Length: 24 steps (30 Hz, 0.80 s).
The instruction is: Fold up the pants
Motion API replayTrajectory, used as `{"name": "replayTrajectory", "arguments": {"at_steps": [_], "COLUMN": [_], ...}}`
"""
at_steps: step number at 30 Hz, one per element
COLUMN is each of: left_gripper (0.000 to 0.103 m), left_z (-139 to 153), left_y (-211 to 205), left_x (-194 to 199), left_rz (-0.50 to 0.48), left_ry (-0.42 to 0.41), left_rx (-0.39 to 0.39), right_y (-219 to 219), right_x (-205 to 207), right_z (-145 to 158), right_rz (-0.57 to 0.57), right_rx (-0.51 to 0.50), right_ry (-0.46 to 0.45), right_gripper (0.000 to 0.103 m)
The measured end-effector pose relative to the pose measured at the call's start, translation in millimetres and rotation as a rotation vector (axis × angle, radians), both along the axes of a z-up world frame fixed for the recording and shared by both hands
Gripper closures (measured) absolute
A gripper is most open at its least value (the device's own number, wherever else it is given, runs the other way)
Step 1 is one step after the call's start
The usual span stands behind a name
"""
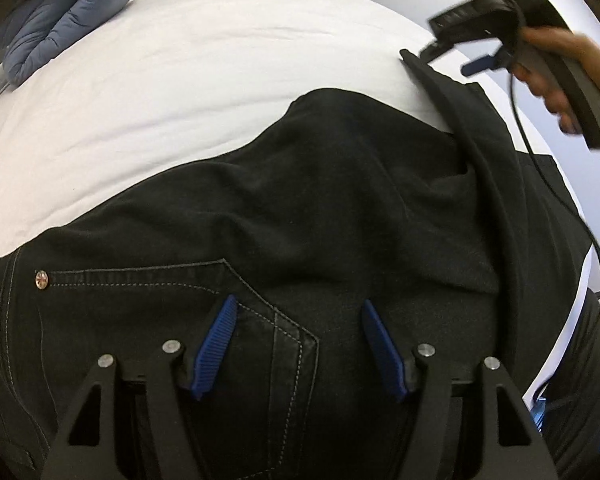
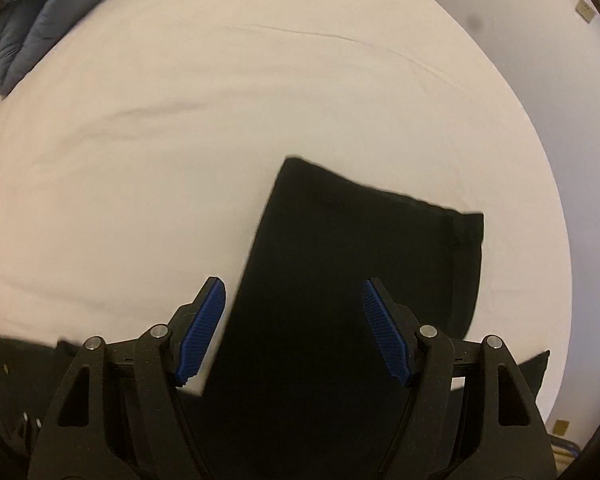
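Note:
Black pants [image 1: 300, 184] lie spread on a white bed sheet [image 1: 180, 80]. The left wrist view shows their seat end, with a stitched back pocket [image 1: 172, 292] and a metal rivet [image 1: 42, 280]. My left gripper [image 1: 300, 342] is open just over that pocket, its blue pads apart with nothing pinched. A hand carries my right gripper [image 1: 456, 54] at the upper right, above a leg's edge. In the right wrist view, my right gripper [image 2: 294, 324] stands open above a folded black leg [image 2: 340, 264] whose hem [image 2: 466, 232] lies flat on the sheet [image 2: 260, 100].
A rolled blue-grey quilt [image 1: 68, 12] [image 2: 32, 12] lies at the bed's far left corner. A black cable [image 1: 596, 248] hangs from the right gripper along the bed's right edge. White sheet stretches beyond the pants toward the far wall.

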State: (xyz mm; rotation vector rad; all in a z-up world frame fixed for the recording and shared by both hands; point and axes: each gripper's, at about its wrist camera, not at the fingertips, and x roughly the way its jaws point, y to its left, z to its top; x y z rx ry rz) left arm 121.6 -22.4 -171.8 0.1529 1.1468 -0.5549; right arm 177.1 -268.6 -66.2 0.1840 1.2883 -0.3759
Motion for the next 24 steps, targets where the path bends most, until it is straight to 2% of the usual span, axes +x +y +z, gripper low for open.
{"name": "replayTrajectory", "arguments": {"at_steps": [7,11,15,16,17,18,20,22,24], "left_gripper": [0.035,0.035,0.034,0.034,0.034,0.034,0.033,0.033,0.033], "left_z": [-1.5,-1.1,1.9,1.8,1.9,2.0,2.5,2.3,2.0], "left_y": [-11.1,-6.5,-1.4,-1.6,-1.4,-1.6,-1.8,-2.3,-2.9], "left_x": [4.1,2.8,0.8,1.3,1.1,1.3,0.5,0.2,-0.1], "left_rz": [0.007,0.008,0.006,0.008,0.009,0.01,0.013,0.013,0.013], "left_ry": [-0.015,-0.013,-0.014,-0.014,-0.014,-0.014,-0.014,-0.014,-0.015], "left_rx": [-0.005,-0.014,-0.02,-0.019,-0.02,-0.02,-0.019,-0.017,-0.014], "right_y": [3.9,-5.8,-11.0,-16.4,-23.2,-28.5,-35.6,-50.0,-68.6], "right_x": [24.2,22.4,17.8,15.8,13.4,11.4,6.4,-7.1,-29.1], "right_z": [-35.1,-37.0,-36.9,-37.3,-37.4,-36.3,-28.6,-18.5,-5.8], "right_rz": [0.006,-0.046,-0.003,-0.009,-0.016,-0.022,-0.007,0.007,0.002], "right_rx": [-0.113,-0.136,-0.114,-0.082,-0.024,0.021,0.032,0.068,0.08], "right_ry": [0.199,0.191,0.167,0.157,0.143,0.13,0.107,0.066,0.021], "right_gripper": [0.033,0.033,0.035,0.038,0.052,0.058,0.093,0.1,0.101]}}
